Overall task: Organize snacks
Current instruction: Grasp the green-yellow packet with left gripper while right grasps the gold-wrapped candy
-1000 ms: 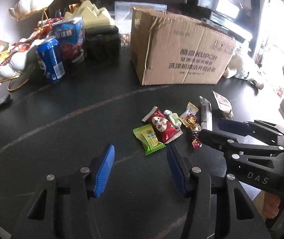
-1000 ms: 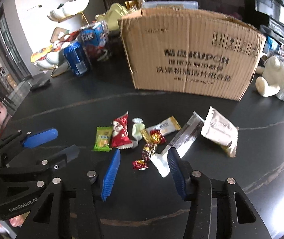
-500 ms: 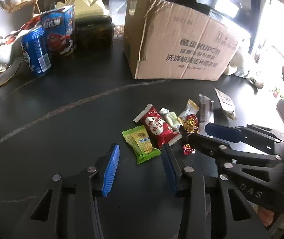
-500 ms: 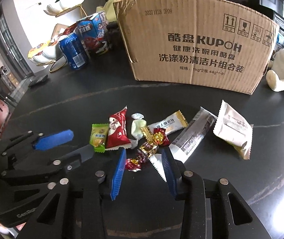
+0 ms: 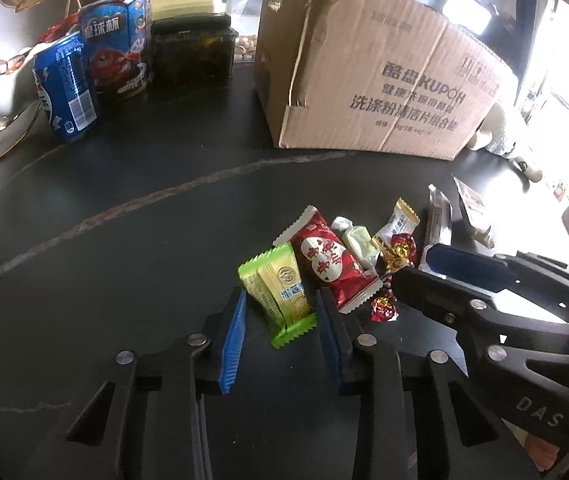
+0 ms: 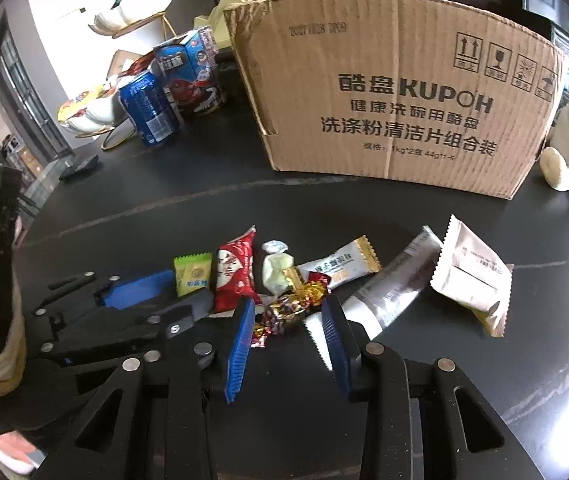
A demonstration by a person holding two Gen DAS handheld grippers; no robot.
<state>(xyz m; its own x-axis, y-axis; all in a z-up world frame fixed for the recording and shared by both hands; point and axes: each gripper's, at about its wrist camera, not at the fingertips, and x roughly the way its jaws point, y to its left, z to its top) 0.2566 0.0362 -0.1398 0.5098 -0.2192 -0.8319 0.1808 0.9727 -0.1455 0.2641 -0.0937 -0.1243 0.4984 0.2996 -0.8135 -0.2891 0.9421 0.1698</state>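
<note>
Several wrapped snacks lie in a loose row on the black table in front of a cardboard box [image 5: 368, 76]. My left gripper [image 5: 282, 308] is open, its blue pads on either side of the green snack packet [image 5: 278, 292], apart from it. The red packet [image 5: 330, 266] lies just right of it. My right gripper [image 6: 288, 316] is open around the gold and red foil candies [image 6: 288, 308]. Beside them lie a pale candy [image 6: 276, 272], a white and gold bar [image 6: 338, 266], a grey stick pack [image 6: 398, 288] and a beige pouch [image 6: 470, 276].
At the back left stand a blue can [image 5: 66, 88], a blue M&M's carton [image 5: 118, 46] and a dark jar [image 5: 192, 54]. White shell dishes on gold stands [image 6: 96, 114] hold more snacks. A white plush toy [image 6: 568, 152] sits right of the box.
Both grippers have moved forward and down to the snack row. The green packet now lies between my left pads and the foil candies between my right pads. Both have narrowed slightly.
</note>
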